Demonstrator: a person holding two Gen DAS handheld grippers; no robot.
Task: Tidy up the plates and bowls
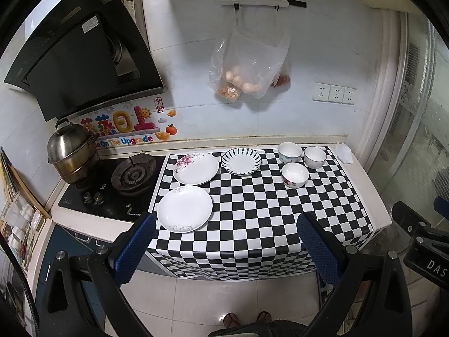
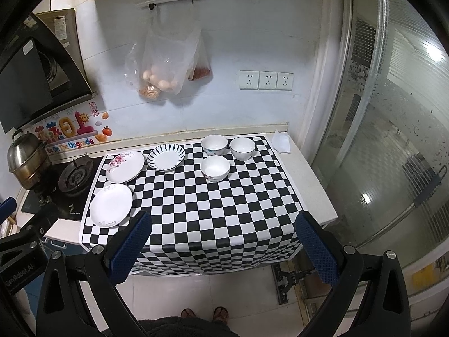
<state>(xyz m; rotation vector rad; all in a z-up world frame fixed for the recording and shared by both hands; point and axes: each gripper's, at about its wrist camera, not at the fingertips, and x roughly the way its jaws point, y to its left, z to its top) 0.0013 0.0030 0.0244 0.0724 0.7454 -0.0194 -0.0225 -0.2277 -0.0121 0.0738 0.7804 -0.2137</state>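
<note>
Both claws are hanging released and empty, the left claw (image 1: 226,248) and right claw (image 2: 224,245) hovering above the near edge of the black-and-white checkered tabletop (image 2: 213,207). Three white ceramic plates (image 1: 184,208) are lying at its left side, three white ceramic bowls (image 2: 215,168) clustering near the back wall

My left claw (image 1: 226,245) hangs in the air with its jaws spread wide, gripping nothing; my right claw (image 2: 224,243) does likewise beside it.
</note>
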